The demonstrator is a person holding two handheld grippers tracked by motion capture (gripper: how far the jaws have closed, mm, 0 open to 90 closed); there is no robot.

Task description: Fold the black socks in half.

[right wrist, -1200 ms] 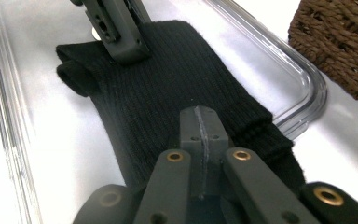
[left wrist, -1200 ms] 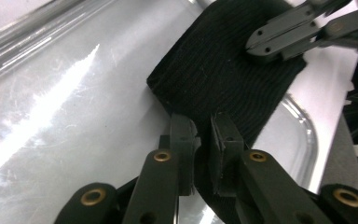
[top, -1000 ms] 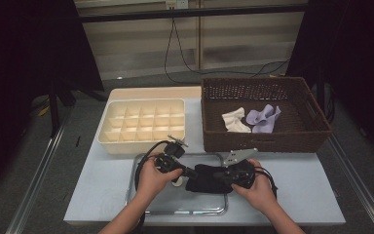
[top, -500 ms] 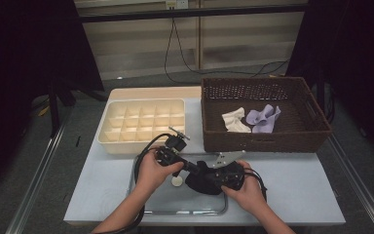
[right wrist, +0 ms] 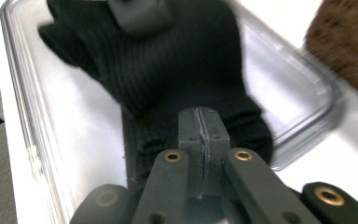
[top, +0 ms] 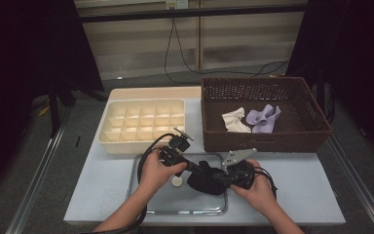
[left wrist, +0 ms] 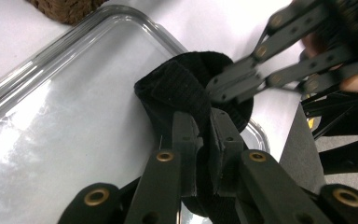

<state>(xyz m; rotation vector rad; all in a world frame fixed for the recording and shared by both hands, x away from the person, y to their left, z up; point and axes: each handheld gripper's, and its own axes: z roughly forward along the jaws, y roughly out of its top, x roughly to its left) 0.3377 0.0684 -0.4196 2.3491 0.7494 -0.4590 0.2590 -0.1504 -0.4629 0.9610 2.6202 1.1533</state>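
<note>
One black sock [top: 205,178], two claws [top: 195,168]

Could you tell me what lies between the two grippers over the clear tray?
A black sock spans the gap between the left gripper and the right gripper, each shut on one end of it, above the clear tray. The high view shows this.

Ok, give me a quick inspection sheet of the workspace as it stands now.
Surface: pale table, clear tray at the near edge.
Job's things: black sock over the tray, stretched between both grippers.
Clutter: white sock and lilac sock in the brown wicker basket; cream divider box; small white disc in the tray.
Grippers: left gripper and right gripper, jaws shut on the sock.
Cables: black cable trailing from the left gripper.
Surroundings: dark floor, wall cable.
</note>
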